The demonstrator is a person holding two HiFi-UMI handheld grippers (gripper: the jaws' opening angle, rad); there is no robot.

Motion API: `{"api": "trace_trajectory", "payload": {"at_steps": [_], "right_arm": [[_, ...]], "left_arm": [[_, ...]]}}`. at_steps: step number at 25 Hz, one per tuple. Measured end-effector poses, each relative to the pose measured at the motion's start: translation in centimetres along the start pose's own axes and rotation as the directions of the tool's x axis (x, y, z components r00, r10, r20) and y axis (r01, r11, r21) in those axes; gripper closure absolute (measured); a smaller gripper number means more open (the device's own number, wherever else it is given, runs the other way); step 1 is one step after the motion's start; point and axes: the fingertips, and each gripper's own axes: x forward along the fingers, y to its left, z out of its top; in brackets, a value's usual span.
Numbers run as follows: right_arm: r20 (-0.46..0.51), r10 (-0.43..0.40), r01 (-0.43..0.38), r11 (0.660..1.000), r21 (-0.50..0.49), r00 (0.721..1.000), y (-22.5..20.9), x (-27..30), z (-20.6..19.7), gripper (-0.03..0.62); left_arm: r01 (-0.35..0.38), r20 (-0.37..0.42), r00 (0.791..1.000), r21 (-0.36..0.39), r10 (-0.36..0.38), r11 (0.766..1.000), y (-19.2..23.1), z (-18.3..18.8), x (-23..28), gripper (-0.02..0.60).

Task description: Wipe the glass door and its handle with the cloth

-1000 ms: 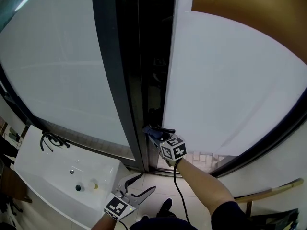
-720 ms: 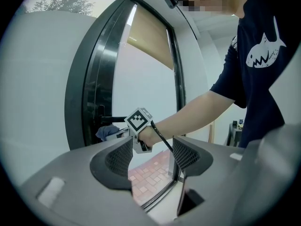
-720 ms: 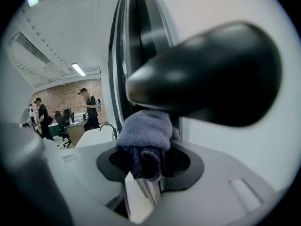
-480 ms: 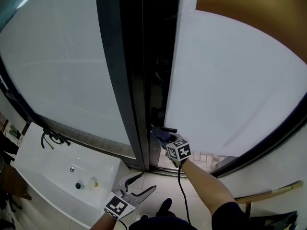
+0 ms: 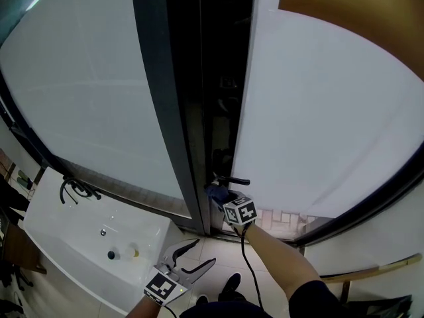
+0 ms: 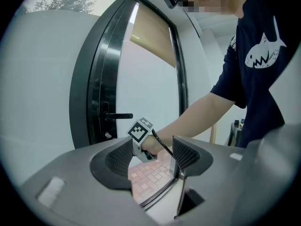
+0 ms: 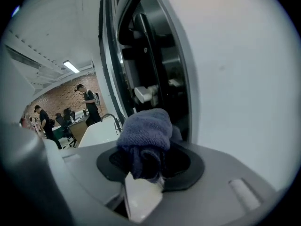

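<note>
The glass door (image 5: 318, 111) has a dark frame and a black lever handle (image 5: 233, 180), which also shows in the left gripper view (image 6: 118, 116). My right gripper (image 5: 222, 197) is shut on a bunched blue cloth (image 5: 214, 192), just below and left of the handle at the door's edge. In the right gripper view the cloth (image 7: 145, 128) bulges out of the right gripper (image 7: 148, 160), close to the door's dark lock edge (image 7: 155, 69). My left gripper (image 5: 193, 256) hangs low and apart from the door, open and holding nothing. It is open in its own view too (image 6: 151, 157).
A white washbasin (image 5: 66, 244) with a black tap (image 5: 75, 191) stands at the lower left. A second frosted glass pane (image 5: 79, 98) lies left of the dark door frame (image 5: 165, 111). Pale brick-pattern flooring (image 6: 150, 173) lies below. People and desks show in the far room (image 7: 87, 98).
My right gripper and the cloth have shifted slightly down and left under the handle. The left gripper has stayed where it was, still open.
</note>
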Motion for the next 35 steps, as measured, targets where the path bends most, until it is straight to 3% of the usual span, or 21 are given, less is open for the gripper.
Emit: {"api": "trace_trajectory", "payload": {"at_steps": [6, 18, 27, 35], "right_arm": [[0.012, 0.001, 0.000, 0.997, -0.072, 1.000, -0.2, 0.5, 2.0, 0.433], [0.137, -0.060, 0.062, 0.998, -0.006, 0.989, -2.5, -4.4, 4.0, 0.436], [-0.023, 0.057, -0.058, 0.997, -0.052, 0.998, 1.8, -0.9, 0.1, 0.436], [-0.016, 0.025, -0.025, 0.999, -0.031, 1.000, 0.3, 0.3, 2.5, 0.434]], "left_arm": [[-0.019, -0.007, 1.000, -0.007, 0.019, 1.000, 0.7, -0.2, 0.0, 0.316], [0.006, 0.010, 1.000, -0.003, -0.006, 1.000, 0.6, -0.1, 0.2, 0.316], [0.010, 0.008, 1.000, 0.005, -0.010, 1.000, 0.4, 0.1, 0.0, 0.316], [-0.002, 0.001, 1.000, 0.000, 0.002, 1.000, 0.5, -0.1, 0.0, 0.316]]}}
